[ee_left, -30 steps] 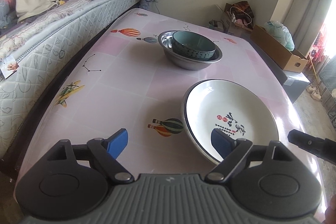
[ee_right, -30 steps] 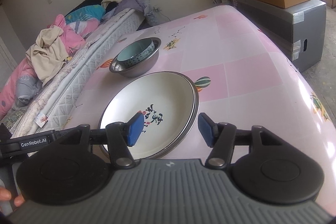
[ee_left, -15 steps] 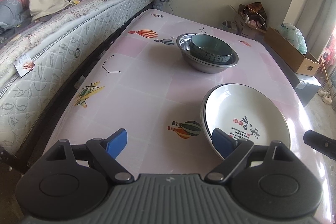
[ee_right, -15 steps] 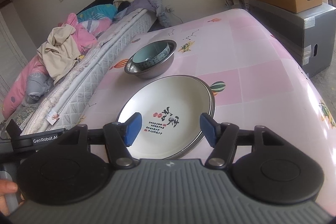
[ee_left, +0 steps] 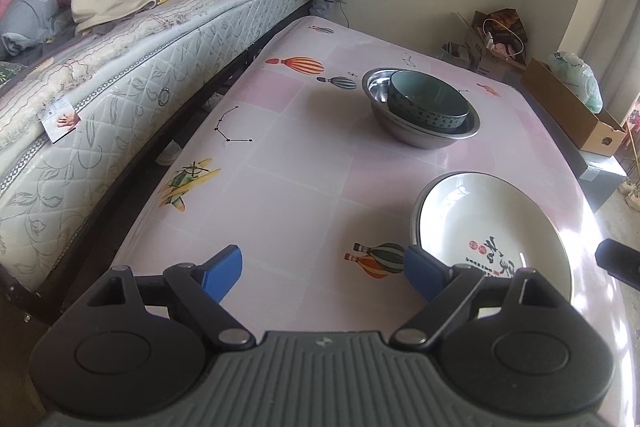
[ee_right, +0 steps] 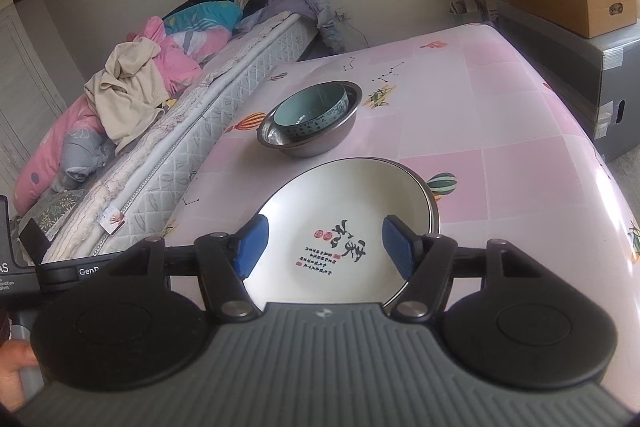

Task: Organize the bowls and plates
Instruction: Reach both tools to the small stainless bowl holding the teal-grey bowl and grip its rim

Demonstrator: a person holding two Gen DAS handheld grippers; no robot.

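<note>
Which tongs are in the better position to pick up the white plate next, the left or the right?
Probably the right tongs: they hang open directly over the white plate. The left tongs, also open, sit over bare table, with the plate off to their right side.

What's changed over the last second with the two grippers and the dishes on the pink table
Both grippers have backed away: the left gripper from the dishes, the right gripper back over the white plate. Both stayed open, holding nothing. The plate and the teal bowl inside the steel bowl kept their places on the table.
</note>
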